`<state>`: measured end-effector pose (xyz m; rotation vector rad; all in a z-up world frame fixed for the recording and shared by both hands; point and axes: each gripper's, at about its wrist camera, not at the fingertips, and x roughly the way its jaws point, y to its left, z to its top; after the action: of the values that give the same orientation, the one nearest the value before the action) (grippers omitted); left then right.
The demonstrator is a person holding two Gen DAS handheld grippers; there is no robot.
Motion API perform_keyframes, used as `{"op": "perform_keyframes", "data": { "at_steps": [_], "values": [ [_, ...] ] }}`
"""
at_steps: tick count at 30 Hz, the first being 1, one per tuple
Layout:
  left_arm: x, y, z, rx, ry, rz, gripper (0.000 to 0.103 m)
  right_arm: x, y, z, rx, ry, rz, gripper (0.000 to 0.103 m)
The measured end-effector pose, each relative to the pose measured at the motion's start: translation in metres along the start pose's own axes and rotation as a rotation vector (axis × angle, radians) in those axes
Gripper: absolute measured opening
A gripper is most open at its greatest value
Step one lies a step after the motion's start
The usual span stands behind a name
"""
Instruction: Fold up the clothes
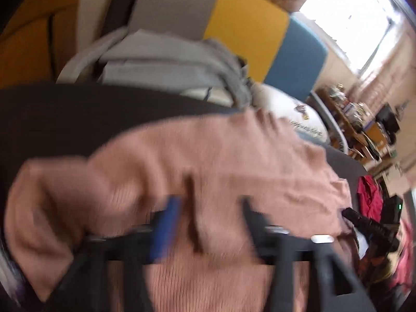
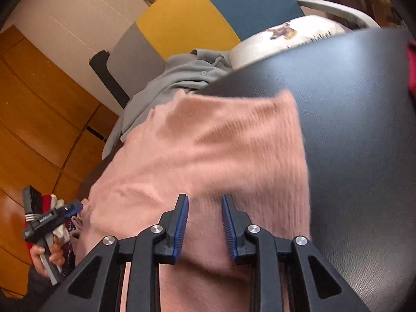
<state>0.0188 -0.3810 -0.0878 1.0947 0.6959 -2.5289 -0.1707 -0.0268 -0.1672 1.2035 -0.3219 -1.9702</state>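
Left gripper [image 1: 208, 208]: jaws spread wide, angled downward, blurred. Right gripper [image 2: 204, 202]: jaws partly closed, angled downward, gripping pink cloth.

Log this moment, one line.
fold clothes | left gripper jaws open, pink sweater between | right gripper jaws shut on pink sweater | pink sweater partly on black table

Fuzzy, ribbed pink knit sweater [image 2: 208, 150] over a smooth black leather-look tabletop [image 2: 364, 104] with faint sheen. Matt black plastic right gripper [image 2: 204, 215], ridged blue pads [image 2: 182, 228], shiny metal rivets. Soft grey woven shirt [image 2: 166, 83] behind; glossy orange-brown wood panelling [image 2: 39, 104].
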Motion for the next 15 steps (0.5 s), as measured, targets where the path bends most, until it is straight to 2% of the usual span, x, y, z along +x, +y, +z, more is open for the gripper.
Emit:
{"op": "perform_keyframes", "data": {
  "at_steps": [2,4,9,11,13,14,15],
  "values": [
    [0.005,-0.01,0.019,0.065,-0.034,-0.006,0.086,0.001,0.014,0.019,-0.041,-0.009,0.01,0.029],
    [0.022,-0.022,0.036,0.125,-0.02,-0.001,0.094,0.01,0.028,0.045,-0.083,-0.013,0.028,0.029],
    [0.073,-0.045,0.075,0.238,0.043,0.035,0.094,0.069,0.053,0.112,-0.173,0.071,0.007,0.036],
    [0.095,-0.047,0.087,0.26,0.067,0.05,0.094,0.095,0.053,0.136,-0.194,0.116,-0.017,0.041],
    [0.117,-0.051,0.097,0.282,0.09,0.057,0.087,0.118,0.051,0.156,-0.194,0.145,-0.019,0.045],
    [0.128,-0.052,0.1,0.294,0.111,0.053,0.085,0.129,0.05,0.163,-0.198,0.172,-0.01,0.049],
    [0.139,-0.054,0.103,0.307,0.132,0.049,0.081,0.14,0.049,0.169,-0.201,0.198,-0.002,0.057]
  ]
}}
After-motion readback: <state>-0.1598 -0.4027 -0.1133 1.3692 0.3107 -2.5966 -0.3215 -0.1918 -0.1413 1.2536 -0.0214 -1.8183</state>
